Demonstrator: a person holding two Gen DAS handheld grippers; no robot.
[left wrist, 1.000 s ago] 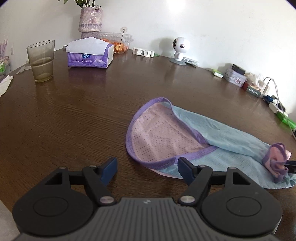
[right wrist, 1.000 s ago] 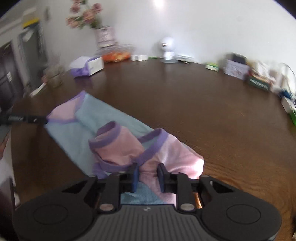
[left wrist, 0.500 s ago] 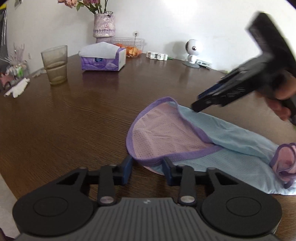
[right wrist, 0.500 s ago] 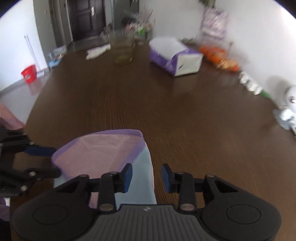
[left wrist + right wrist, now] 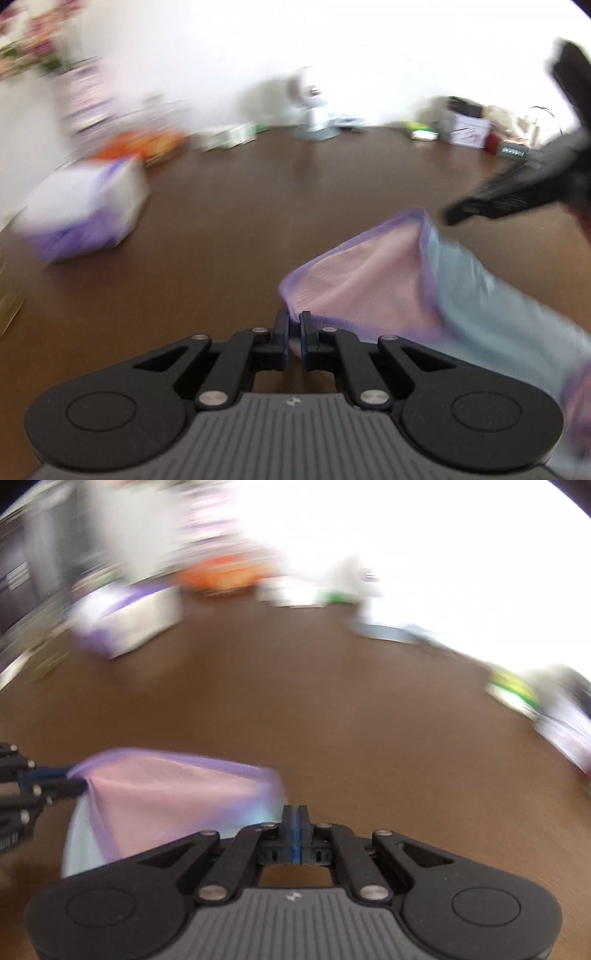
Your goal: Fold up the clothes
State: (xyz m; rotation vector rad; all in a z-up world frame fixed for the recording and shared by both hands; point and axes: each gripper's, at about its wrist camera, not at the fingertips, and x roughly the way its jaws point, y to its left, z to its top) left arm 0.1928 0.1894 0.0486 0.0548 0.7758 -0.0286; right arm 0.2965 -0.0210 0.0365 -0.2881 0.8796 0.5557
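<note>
Left wrist view: the left claw (image 5: 294, 325) is clamped on the purple hem of the garment (image 5: 373, 280) at lower centre, lifted off the worktop (image 5: 229, 221). The right claw (image 5: 294, 818) is fully shut beside the fabric, seemingly on nothing; if so, the garment could sag from one corner and the fold be skewed.

Black tongs (image 5: 294, 325), blue pads, silver screws, ribbed grey housing.

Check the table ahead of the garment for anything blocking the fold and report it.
Nothing visible blocks it. The garment hangs pinched in the left hand-held gripper, with bare table ahead. The tissue box sits off to the left, apart from the cloth.
</note>
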